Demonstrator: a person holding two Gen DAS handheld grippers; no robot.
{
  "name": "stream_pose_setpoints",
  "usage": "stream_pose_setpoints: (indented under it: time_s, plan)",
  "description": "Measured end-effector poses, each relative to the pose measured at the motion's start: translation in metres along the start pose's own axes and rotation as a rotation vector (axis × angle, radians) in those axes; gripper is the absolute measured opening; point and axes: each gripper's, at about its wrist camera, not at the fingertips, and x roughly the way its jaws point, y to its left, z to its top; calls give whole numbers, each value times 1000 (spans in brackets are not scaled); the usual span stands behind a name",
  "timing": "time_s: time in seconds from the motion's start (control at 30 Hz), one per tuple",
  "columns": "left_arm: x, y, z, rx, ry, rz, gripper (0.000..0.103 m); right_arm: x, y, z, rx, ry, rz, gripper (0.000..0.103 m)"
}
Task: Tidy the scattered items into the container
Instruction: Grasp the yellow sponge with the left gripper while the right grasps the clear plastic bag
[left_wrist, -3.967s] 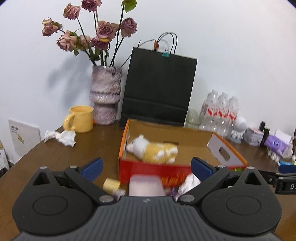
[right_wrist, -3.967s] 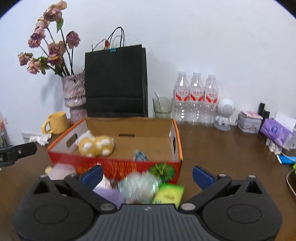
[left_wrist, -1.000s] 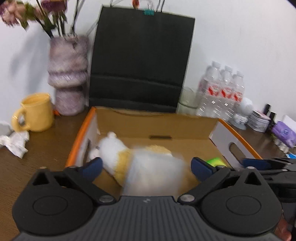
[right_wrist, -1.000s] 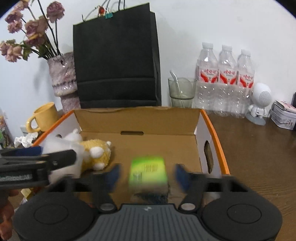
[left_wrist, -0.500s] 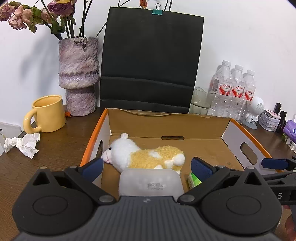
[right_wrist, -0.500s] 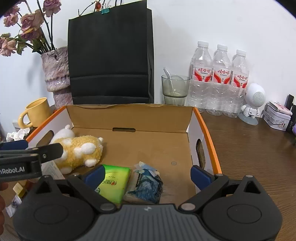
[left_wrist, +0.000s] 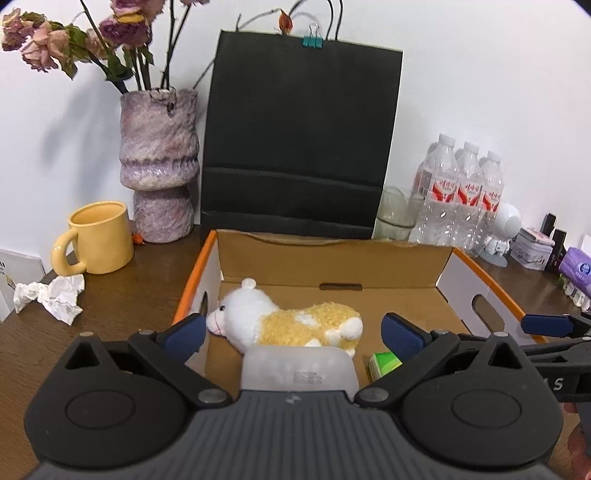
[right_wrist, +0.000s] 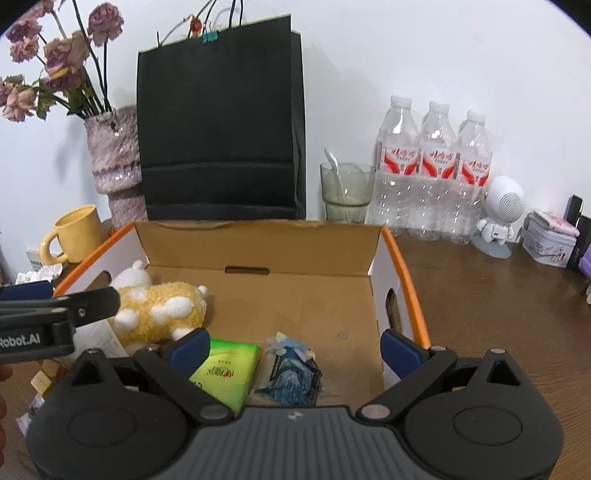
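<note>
An open cardboard box with orange rims (left_wrist: 332, 258) (right_wrist: 258, 240) stands on the wooden table. Inside lie a yellow-and-white plush toy (left_wrist: 288, 325) (right_wrist: 162, 310), a green packet (right_wrist: 227, 369) (left_wrist: 384, 363), a blue-printed wrapper (right_wrist: 291, 373) and a frosted white plastic case (left_wrist: 299, 369). My left gripper (left_wrist: 293, 338) is open and empty above the box's near left part, just behind the case. My right gripper (right_wrist: 293, 345) is open and empty above the near side, over the green packet and wrapper.
Behind the box stand a black paper bag (left_wrist: 299, 140), a purple vase with dried roses (left_wrist: 159, 166), a yellow mug (left_wrist: 96, 243), a glass (right_wrist: 345, 192) and three water bottles (right_wrist: 432, 170). Crumpled paper (left_wrist: 51, 295) lies left. Small items (right_wrist: 40, 384) lie outside the box's left front.
Over four seconds both grippers carried items from in front of the box into it and released them: the white case and the green packet now lie inside. Both grippers have backed off slightly.
</note>
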Motion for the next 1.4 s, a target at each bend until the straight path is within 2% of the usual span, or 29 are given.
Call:
stream_pose_setpoints:
  time_s: [0.2, 0.3, 0.53, 0.8, 1.0, 1.2, 1.27, 1.3, 1.37, 1.4]
  plan:
    - [-35, 24, 0, -30, -42, 0, 103, -41, -14, 3, 20, -79, 9, 99]
    - [-54, 37, -9, -15, -53, 34, 103, -61, -21, -5, 10, -103, 2, 100]
    - [-80, 69, -38, -27, -11, 104, 103, -83, -26, -39, -11, -78, -24, 100]
    - [-61, 82, -68, -34, 74, 110, 103, -72, -28, -75, 56, 7, -31, 100]
    - [-39, 77, -75, 16, 111, 105, 103, -56, -21, -81, 50, 19, -44, 99]
    - [-25, 77, -77, 21, 135, 86, 92, -41, -18, -78, 68, 45, -24, 94]
    - [-19, 78, -77, 21, 146, 83, 89, -40, -17, -79, 69, 49, -18, 89]
    - [-17, 79, -77, 16, 155, 83, 84, -39, -17, -78, 72, 52, -12, 82]
    - [-14, 80, -78, 20, 158, 88, 72, -38, -17, -79, 75, 61, -1, 64]
    - [-14, 80, -78, 27, 155, 87, 57, -38, -18, -79, 76, 67, 4, 48]
